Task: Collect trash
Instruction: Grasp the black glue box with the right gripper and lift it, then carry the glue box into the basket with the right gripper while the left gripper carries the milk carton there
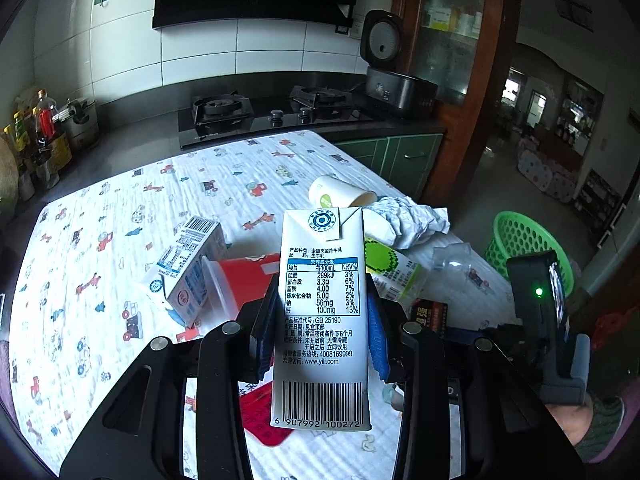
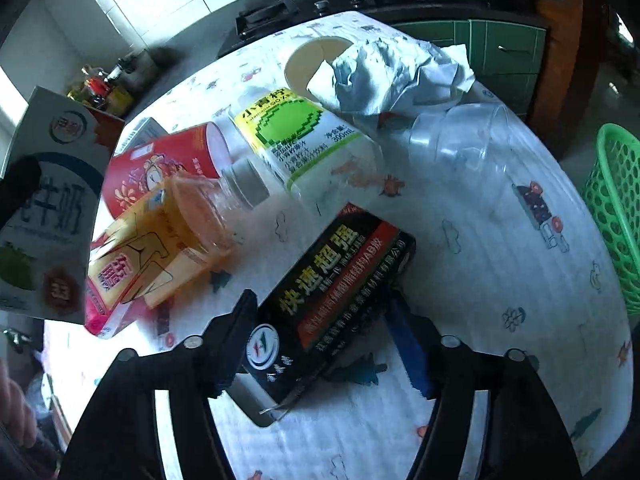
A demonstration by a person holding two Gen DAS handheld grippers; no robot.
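My left gripper [image 1: 322, 288] is shut on a white milk carton [image 1: 322, 320], held upright above the table with the blue pads on its two sides. The same carton [image 2: 48, 208] shows at the left edge of the right wrist view. My right gripper [image 2: 320, 300] points down at a black glue box [image 2: 340, 280] lying slanted on the patterned tablecloth [image 2: 500, 260]. Its jaws stand open astride the box, close to its sides. A green mesh basket [image 1: 524, 244] stands on the floor beyond the table's right edge.
More trash lies on the cloth: a second milk carton [image 1: 188, 268], a red cup [image 1: 244, 276], a paper cup [image 1: 340, 192], crumpled paper [image 1: 408, 216], a green-labelled bottle [image 2: 304, 140], a clear plastic cup [image 2: 460, 140], an orange pack [image 2: 152, 248]. A stove [image 1: 276, 112] sits behind.
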